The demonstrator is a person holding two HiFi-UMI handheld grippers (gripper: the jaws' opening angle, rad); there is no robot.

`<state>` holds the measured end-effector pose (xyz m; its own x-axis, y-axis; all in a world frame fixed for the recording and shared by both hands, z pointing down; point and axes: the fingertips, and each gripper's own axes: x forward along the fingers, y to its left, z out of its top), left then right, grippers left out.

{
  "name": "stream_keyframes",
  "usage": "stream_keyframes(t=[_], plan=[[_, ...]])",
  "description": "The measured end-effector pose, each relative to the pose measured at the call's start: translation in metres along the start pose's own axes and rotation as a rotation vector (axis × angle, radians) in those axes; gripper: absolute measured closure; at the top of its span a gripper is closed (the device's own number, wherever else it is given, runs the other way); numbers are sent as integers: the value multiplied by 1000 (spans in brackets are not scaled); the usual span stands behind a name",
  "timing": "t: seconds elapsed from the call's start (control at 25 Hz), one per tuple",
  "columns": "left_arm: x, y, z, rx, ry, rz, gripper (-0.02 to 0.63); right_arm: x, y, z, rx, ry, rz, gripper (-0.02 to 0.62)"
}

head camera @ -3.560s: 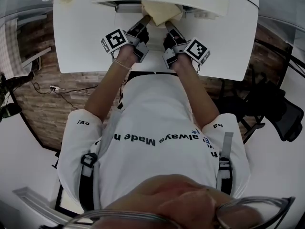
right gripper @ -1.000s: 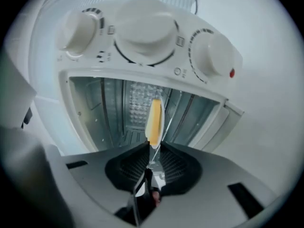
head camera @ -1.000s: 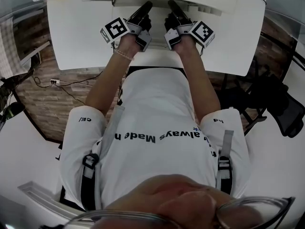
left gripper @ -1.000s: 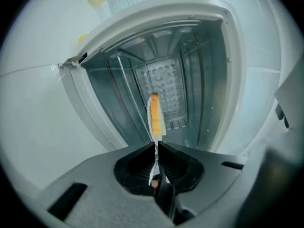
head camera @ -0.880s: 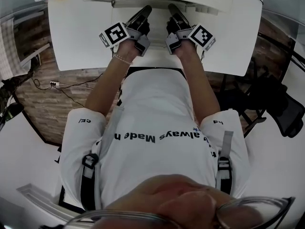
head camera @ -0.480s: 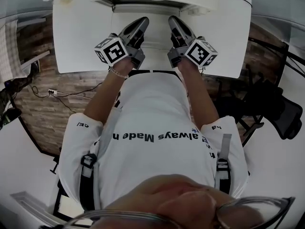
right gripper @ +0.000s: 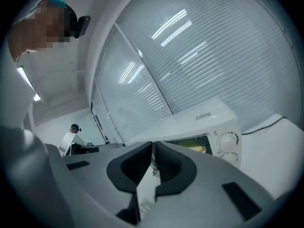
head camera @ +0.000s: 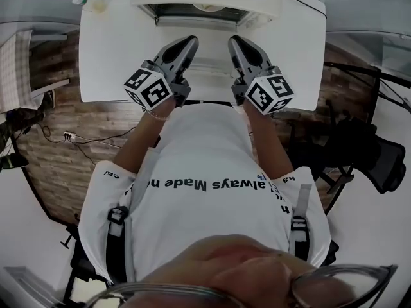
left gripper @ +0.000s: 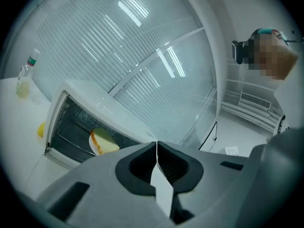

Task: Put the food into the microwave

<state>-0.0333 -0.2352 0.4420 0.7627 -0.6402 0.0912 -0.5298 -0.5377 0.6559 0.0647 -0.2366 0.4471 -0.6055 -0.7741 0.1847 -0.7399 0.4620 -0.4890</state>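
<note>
The left hand-held gripper [left gripper: 156, 147] and the right hand-held gripper [right gripper: 153, 150] are closed and empty. The food [left gripper: 105, 144] sits inside the open microwave [left gripper: 102, 104].

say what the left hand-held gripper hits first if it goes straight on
Probably the microwave, near its top edge right of the food inside. It points slightly upward, so it might pass over toward the window blinds; depth is unclear.
</note>
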Motion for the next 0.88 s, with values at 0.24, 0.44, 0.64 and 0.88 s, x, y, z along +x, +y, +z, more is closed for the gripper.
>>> stream_keyframes(t=[0.24,0.44,0.64,0.88], plan=[[-14,-29,21,111,-37,-10,591,-18,27,28,-139,-13,1,568],[-24,-51,41,227,-66,12,589,-31,48,47,-224,-28,6,568],[-30,-71,59,304,-91,18,589,-41,69,62,-271,-41,19,568],[-34,-87,65,318,-80,12,590,-50,90,75,-339,-50,20,568]])
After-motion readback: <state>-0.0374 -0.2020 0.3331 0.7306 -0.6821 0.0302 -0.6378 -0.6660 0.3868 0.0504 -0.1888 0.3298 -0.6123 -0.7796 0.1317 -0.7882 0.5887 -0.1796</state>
